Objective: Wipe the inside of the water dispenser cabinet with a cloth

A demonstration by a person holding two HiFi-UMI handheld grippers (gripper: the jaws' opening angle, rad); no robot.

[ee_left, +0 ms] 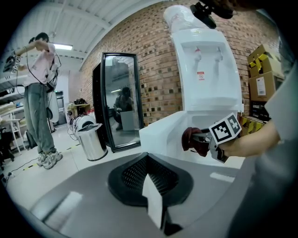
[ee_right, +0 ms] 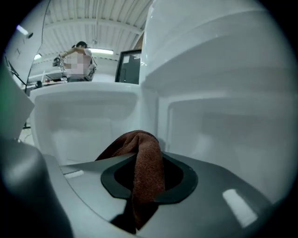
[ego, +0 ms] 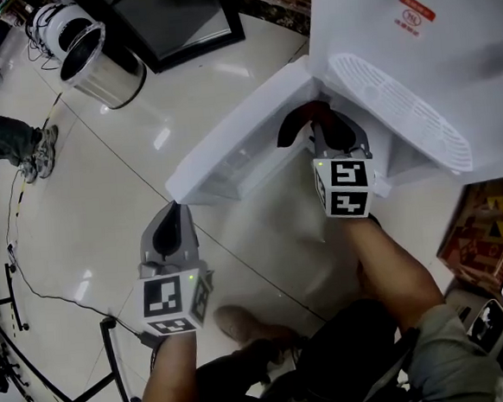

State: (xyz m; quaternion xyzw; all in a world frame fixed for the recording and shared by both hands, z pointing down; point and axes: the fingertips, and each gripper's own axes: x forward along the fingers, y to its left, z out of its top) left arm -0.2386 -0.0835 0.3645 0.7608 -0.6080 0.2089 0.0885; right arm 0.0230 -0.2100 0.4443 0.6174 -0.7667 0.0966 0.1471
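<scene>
The white water dispenser (ego: 395, 46) has its lower cabinet door (ego: 238, 136) swung open to the left. My right gripper (ego: 316, 119) is at the cabinet opening, shut on a dark red-brown cloth (ego: 297, 118). In the right gripper view the cloth (ee_right: 146, 162) hangs bunched between the jaws of my right gripper (ee_right: 144, 160), facing the white inner wall (ee_right: 223, 125) of the cabinet. My left gripper (ego: 171, 212) is shut and empty, low and left, just below the door's outer corner. The left gripper view has my left gripper (ee_left: 148, 160) pointing toward the dispenser (ee_left: 205, 69) and the cloth (ee_left: 192, 139).
A steel bin (ego: 93, 61) and a black-framed glass cabinet (ee_left: 118, 100) stand to the left of the dispenser. A person (ee_left: 39, 93) stands farther left, feet (ego: 35, 152) near floor cables. Cardboard boxes (ego: 487, 221) sit at the right.
</scene>
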